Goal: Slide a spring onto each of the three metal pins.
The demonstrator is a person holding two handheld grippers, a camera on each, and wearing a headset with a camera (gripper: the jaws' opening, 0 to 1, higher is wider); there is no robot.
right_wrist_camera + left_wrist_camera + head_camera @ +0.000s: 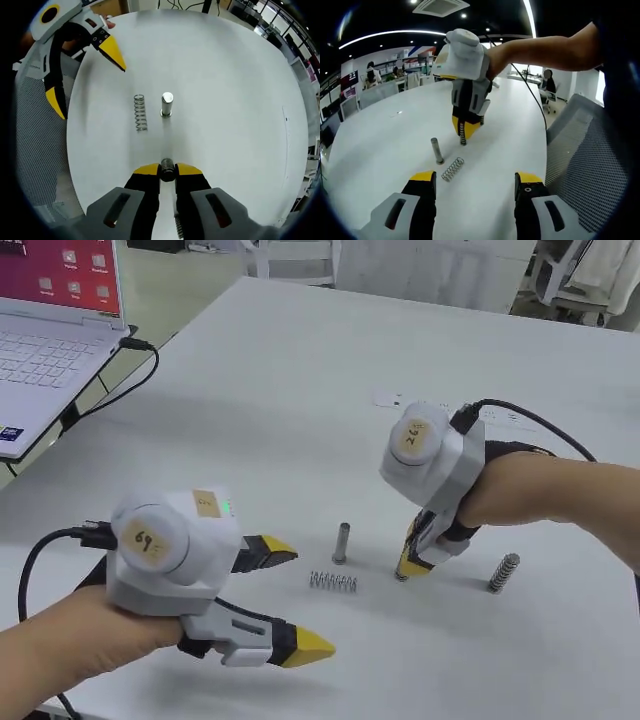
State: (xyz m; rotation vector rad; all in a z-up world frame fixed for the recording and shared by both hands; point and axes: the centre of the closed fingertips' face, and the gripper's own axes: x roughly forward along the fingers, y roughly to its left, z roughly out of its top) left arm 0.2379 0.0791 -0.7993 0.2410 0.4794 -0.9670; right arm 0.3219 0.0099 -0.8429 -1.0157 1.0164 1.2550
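Note:
A bare metal pin [341, 541] [436, 150] [166, 104] stands upright on the white table [280, 390]. Just in front of it a loose spring [333, 581] [452, 168] [140, 112] lies flat. My right gripper [410, 568] [167, 173] [465, 129] points down, shut on an upright spring [463, 135] [167, 166] whose lower end reaches the table; whether a pin is inside it cannot be told. To its right leans a pin with a spring on it [503, 573]. My left gripper [297, 595] [476, 177] [85, 70] hovers open, short of the loose spring.
An open laptop [50, 330] sits at the table's far left corner, its black cable [135, 375] trailing over the edge. A grey mesh chair [590, 150] stands beside the table. Chairs and people are far behind.

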